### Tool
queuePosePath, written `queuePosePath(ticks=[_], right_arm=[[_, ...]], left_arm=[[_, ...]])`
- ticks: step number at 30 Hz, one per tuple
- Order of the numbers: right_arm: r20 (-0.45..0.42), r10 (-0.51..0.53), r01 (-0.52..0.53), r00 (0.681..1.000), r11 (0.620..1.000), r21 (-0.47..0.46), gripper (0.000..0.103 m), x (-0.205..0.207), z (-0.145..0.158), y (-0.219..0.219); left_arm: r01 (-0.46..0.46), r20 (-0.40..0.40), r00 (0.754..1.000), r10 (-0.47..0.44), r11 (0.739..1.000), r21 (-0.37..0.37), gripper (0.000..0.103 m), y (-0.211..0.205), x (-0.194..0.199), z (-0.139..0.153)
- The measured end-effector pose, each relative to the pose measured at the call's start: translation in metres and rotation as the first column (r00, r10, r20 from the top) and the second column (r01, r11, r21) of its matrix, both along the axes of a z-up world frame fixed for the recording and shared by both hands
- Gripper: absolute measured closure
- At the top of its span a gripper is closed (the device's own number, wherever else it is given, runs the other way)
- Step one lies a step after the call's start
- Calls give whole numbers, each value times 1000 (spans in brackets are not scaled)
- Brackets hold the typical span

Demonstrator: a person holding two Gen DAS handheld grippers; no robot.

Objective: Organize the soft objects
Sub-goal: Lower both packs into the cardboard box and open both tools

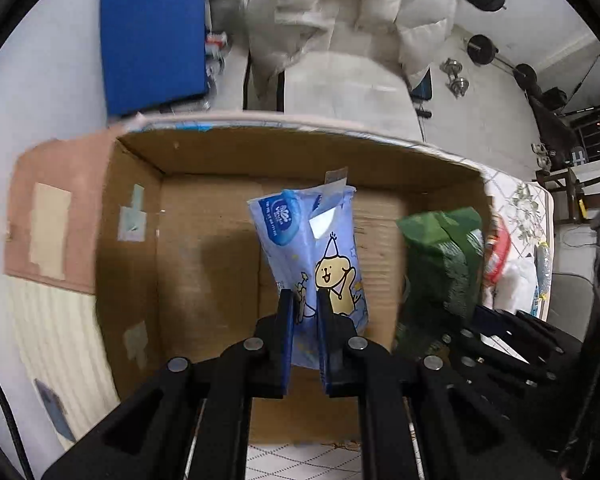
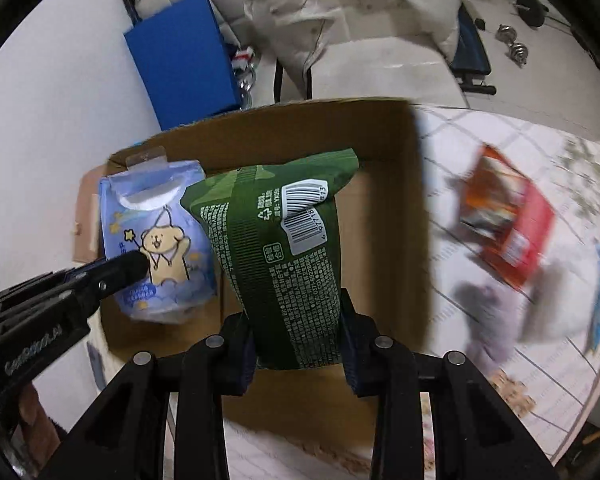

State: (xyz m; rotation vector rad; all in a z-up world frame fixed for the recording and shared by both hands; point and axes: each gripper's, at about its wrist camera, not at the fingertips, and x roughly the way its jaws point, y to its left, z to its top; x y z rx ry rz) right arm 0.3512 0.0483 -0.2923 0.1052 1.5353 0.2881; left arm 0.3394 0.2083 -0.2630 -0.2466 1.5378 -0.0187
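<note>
My left gripper [image 1: 304,300] is shut on a light blue tissue pack [image 1: 312,256] printed with a yellow cartoon bear, which hangs over the open cardboard box [image 1: 140,240]. To its right my right gripper [image 2: 298,300] is shut on a dark green soft pack [image 2: 284,248] with a white barcode, also above the box [image 2: 416,208]. In the right wrist view the blue pack [image 2: 156,240] and the left gripper's black fingers [image 2: 120,270] show at the left. The green pack [image 1: 440,264] appears at the right of the left wrist view. The box floor under both packs is bare.
A red packet [image 2: 508,220] and white soft items [image 2: 556,300] lie on the quilted bed cover right of the box. Behind the box stand a blue panel [image 1: 156,36] and a pile of white bedding [image 1: 348,20]. Dumbbells [image 1: 456,76] lie on the floor beyond.
</note>
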Motion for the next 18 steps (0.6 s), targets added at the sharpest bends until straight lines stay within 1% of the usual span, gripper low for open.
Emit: queuePosePath(ticks=[4, 8, 10, 12, 13, 14, 16, 17, 18], right_arm=[[-34, 5, -7, 999, 999, -47, 67, 22, -44, 27], [-66, 9, -15, 998, 996, -92, 66, 36, -76, 41], [-83, 10, -18, 997, 994, -103, 66, 39, -87, 44], [-96, 11, -22, 995, 994, -111, 66, 42, -96, 48], [-101, 10, -22, 995, 993, -113, 66, 41, -98, 49], [-106, 10, -22, 994, 994, -112, 66, 41, -101, 50], [-119, 12, -26, 993, 993, -114, 65, 41, -105, 53], [-124, 11, -26, 992, 993, -118, 64, 42, -108, 53], [-132, 10, -27, 991, 991, -127, 59, 42, -110, 54]], left_arm=[[17, -64, 998, -19, 1000, -25, 95, 12, 18, -42], [57, -122, 991, -61, 998, -29, 95, 16, 30, -77], [66, -138, 988, -70, 997, -34, 94, 15, 32, -87], [70, -148, 986, -75, 997, -39, 91, 14, 34, -91], [78, -153, 985, -82, 996, -33, 91, 12, 35, -93], [89, -164, 982, -91, 996, -17, 89, 10, 35, -95], [92, -177, 980, -90, 996, 4, 77, 9, 35, -96], [79, -178, 981, -76, 997, 7, 70, 10, 34, -96], [71, -178, 982, -67, 997, 14, 66, 12, 32, -94]])
